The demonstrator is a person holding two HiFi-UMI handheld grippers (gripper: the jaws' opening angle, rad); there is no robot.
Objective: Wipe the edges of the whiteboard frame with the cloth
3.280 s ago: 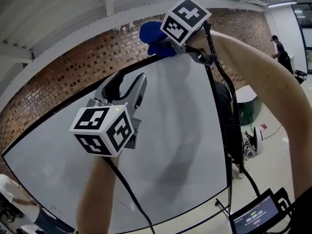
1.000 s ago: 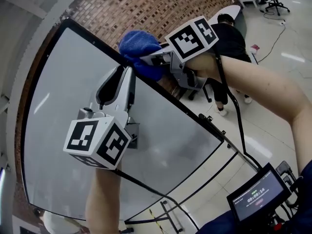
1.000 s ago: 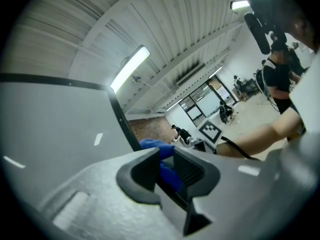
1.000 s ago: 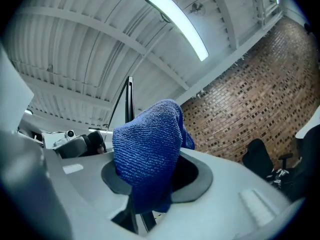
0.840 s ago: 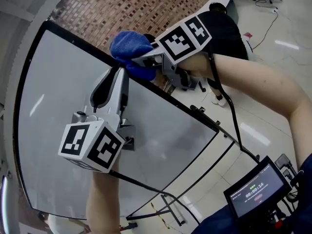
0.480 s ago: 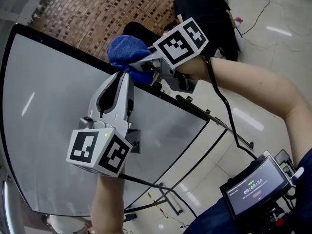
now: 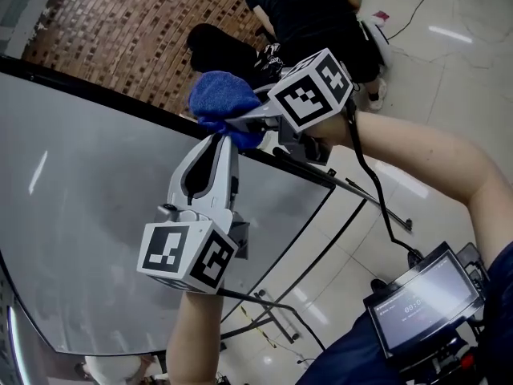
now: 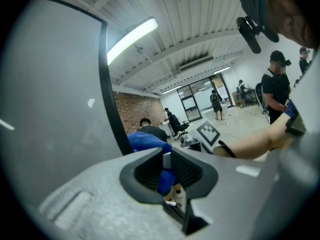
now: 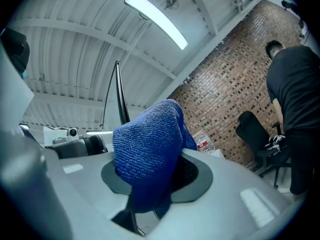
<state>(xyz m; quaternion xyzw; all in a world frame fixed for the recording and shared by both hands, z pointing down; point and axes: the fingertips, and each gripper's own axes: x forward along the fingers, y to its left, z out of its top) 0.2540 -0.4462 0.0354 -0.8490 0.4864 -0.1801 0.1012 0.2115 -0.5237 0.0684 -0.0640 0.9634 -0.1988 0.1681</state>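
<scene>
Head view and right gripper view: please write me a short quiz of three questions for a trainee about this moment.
1. Choose one: the right gripper is shut on A) a marker, B) a blue cloth, C) nothing.
2. True or false: the frame of the whiteboard is red.
3. Fill in: the wall behind the whiteboard is made of ____.
Key: 1 B; 2 false, it is black; 3 brick.
</scene>
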